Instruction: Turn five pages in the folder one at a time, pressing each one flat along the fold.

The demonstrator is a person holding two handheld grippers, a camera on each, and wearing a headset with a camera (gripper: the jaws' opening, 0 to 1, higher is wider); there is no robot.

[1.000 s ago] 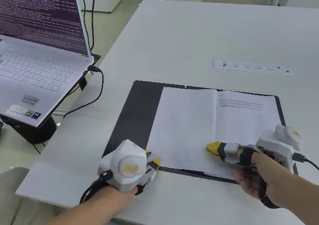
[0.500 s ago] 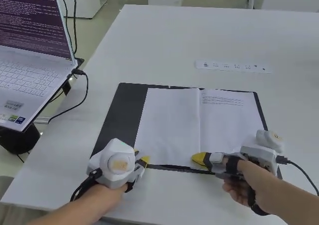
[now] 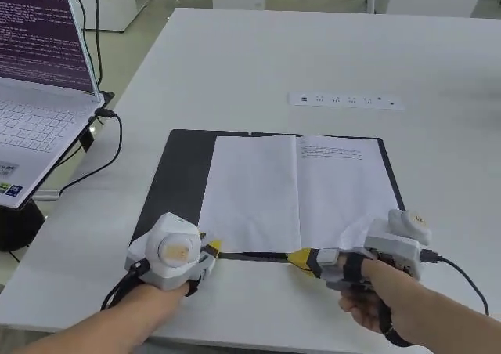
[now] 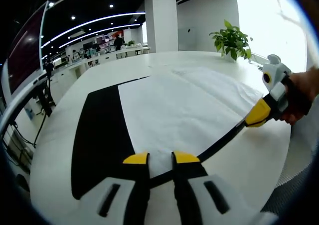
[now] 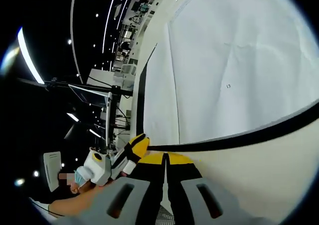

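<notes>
A white table [image 3: 274, 48] holds the open folder [image 3: 184, 182], black cover flat, white pages [image 3: 250, 189] spread on it. A laptop [image 3: 31, 127] stands left of it with a black cable [image 3: 102, 162] trailing toward the folder, and a white power strip [image 3: 344, 100] lies beyond the far edge, apart from it. In the left gripper view a potted plant [image 4: 232, 38] stands far off. Nothing lies across the pages.

The laptop screen shows pale text on purple and the right page carries a few printed lines at its top, all too small to read.

The left gripper [image 4: 160, 158] has its yellow tips slightly apart at the near left corner of the pages, with nothing seen between them. The right gripper [image 3: 297, 258] has its tips pressed together, empty, at the folder's near edge below the fold.
</notes>
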